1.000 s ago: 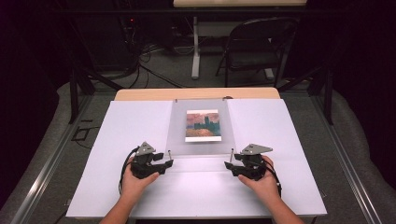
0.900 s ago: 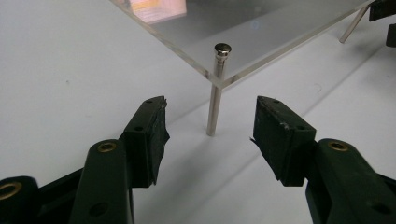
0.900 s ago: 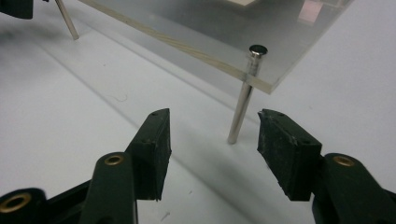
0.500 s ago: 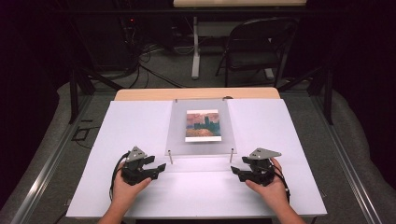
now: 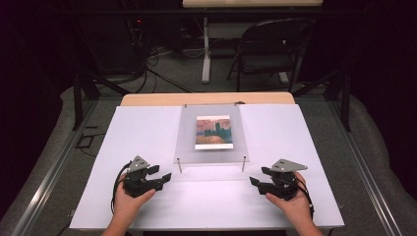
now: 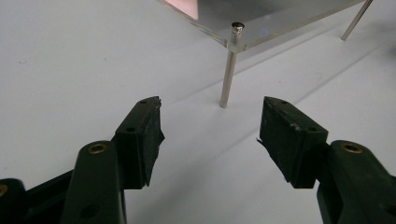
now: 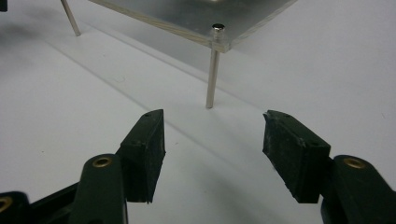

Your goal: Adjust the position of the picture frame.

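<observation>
A clear acrylic plate (image 5: 212, 152) stands on thin metal legs in the middle of the white table (image 5: 295, 147). A small landscape picture (image 5: 213, 132) lies at its centre. My left gripper (image 5: 161, 174) rests on the table off the plate's near left corner, open and empty. It points at the near left leg (image 6: 228, 70), which stands beyond the left gripper (image 6: 210, 112). My right gripper (image 5: 258, 176) lies off the near right corner, open and empty. It faces the near right leg (image 7: 212, 70), a short way past the right gripper (image 7: 212, 122). Both sets of jaws have just been opening, with nothing between them.
A wooden table edge (image 5: 206, 98) shows behind the white top. On the floor beyond stand a folding chair (image 5: 270, 49), a table post (image 5: 206, 49) and loose cables (image 5: 162, 73). Metal rails (image 5: 54, 167) run along both sides of the table.
Both hands have drawn back from the plate's near legs, outward and toward the near edge. Both pairs of jaws stand wider than a second ago.
</observation>
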`<state>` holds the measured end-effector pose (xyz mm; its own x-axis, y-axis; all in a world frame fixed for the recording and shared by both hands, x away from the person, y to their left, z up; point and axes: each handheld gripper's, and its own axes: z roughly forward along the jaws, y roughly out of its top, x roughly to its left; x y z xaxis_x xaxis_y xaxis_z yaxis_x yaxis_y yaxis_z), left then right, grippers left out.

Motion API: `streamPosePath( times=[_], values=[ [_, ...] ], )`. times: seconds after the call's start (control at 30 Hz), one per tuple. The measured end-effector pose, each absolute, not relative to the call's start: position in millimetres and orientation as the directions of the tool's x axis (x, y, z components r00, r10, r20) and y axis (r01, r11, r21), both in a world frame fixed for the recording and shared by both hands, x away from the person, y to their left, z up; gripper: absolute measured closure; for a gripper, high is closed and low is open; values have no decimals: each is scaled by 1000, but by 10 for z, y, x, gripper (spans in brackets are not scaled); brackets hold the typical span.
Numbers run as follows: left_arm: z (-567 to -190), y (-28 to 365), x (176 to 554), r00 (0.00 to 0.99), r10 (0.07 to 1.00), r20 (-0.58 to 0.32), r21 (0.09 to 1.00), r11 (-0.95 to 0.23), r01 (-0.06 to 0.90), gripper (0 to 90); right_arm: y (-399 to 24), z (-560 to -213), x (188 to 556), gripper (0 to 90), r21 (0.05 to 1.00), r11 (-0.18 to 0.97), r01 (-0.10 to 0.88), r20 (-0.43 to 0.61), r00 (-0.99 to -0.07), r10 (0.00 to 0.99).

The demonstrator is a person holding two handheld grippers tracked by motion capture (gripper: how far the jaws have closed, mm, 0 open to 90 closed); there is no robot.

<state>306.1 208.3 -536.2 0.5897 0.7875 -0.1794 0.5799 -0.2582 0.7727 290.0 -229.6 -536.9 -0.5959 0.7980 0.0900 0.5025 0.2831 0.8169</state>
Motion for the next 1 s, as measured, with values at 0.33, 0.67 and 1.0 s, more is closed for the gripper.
streamPosePath(
  times=[0.33,0.67,1.0],
  values=[
    [-5325,2085,3090,560,800,-213,745,-238,623,389,-2298,-5353,2909,365,808,278,519,97,-584,806],
    [-5145,2195,3207,496,824,-273,731,-158,664,362,-2348,-5255,2998,365,780,264,568,123,-552,825],
    [-4981,2225,3559,471,832,-293,731,-122,671,358,-2434,-5024,3374,383,757,254,602,108,-498,860]
  ],
)
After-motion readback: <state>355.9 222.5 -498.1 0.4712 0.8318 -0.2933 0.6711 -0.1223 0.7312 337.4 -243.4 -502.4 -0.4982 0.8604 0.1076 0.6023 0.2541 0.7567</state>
